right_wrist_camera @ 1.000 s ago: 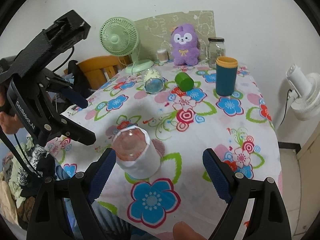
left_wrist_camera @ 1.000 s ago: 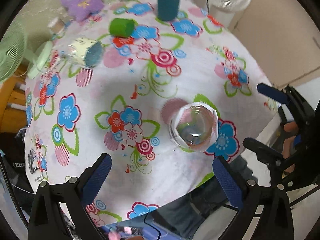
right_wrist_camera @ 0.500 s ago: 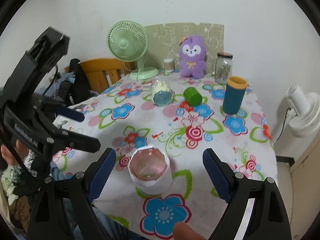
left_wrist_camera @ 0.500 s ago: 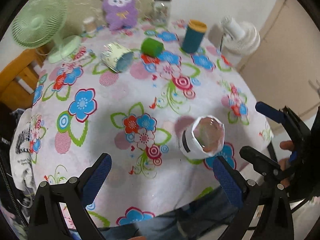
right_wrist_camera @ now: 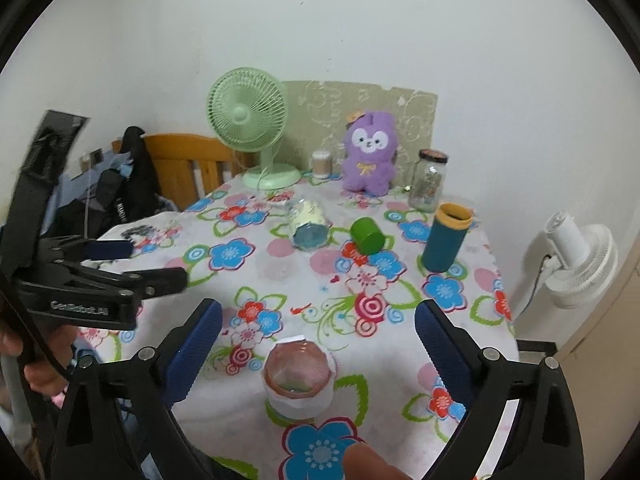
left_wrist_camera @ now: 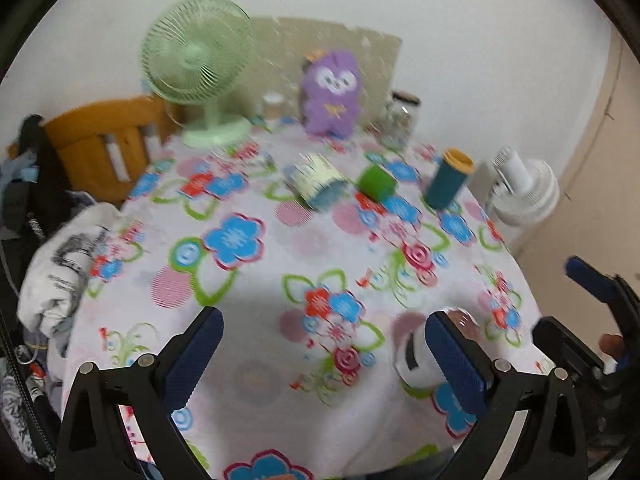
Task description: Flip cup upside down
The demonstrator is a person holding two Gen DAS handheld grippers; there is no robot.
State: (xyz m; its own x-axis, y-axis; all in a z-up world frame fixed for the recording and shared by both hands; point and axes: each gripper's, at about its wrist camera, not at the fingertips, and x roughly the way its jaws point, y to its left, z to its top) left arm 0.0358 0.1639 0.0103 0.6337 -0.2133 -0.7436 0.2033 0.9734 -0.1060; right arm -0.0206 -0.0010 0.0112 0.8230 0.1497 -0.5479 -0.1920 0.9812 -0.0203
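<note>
The cup (right_wrist_camera: 298, 380), wrapped in white paper with a pinkish translucent inside, stands on the surface (right_wrist_camera: 400, 360) close to its near edge, open mouth up. In the right wrist view it sits between the two blue-padded fingers of the right gripper (right_wrist_camera: 316, 344), whose jaws are spread wide and touch nothing; a clear gap remains on both sides of the cup. A fingertip (right_wrist_camera: 368, 462) shows at the bottom edge of that view.

The left gripper (left_wrist_camera: 324, 356) is likewise spread wide and holds nothing. In its view, which is motion-blurred, the cup (left_wrist_camera: 416, 360) lies partly behind the right-hand blue finger pad (left_wrist_camera: 456, 364); contact cannot be confirmed. In the right wrist view the left gripper (right_wrist_camera: 132, 264) hangs over the surface's left edge, well apart from the cup.

Toward the far edge stand a green desk fan (right_wrist_camera: 256, 128), a purple plush toy (right_wrist_camera: 370, 152), a glass jar (right_wrist_camera: 428, 182) and a small lidded container (right_wrist_camera: 322, 162). Nearer the middle lie a patterned cup on its side (right_wrist_camera: 308, 224) and a green cup on its side (right_wrist_camera: 366, 236), with a teal tumbler (right_wrist_camera: 444, 238) upright near the right edge. A white fan (right_wrist_camera: 576, 256) stands off the surface to the right, and a wooden chair (right_wrist_camera: 188, 164) off the far left corner.
</note>
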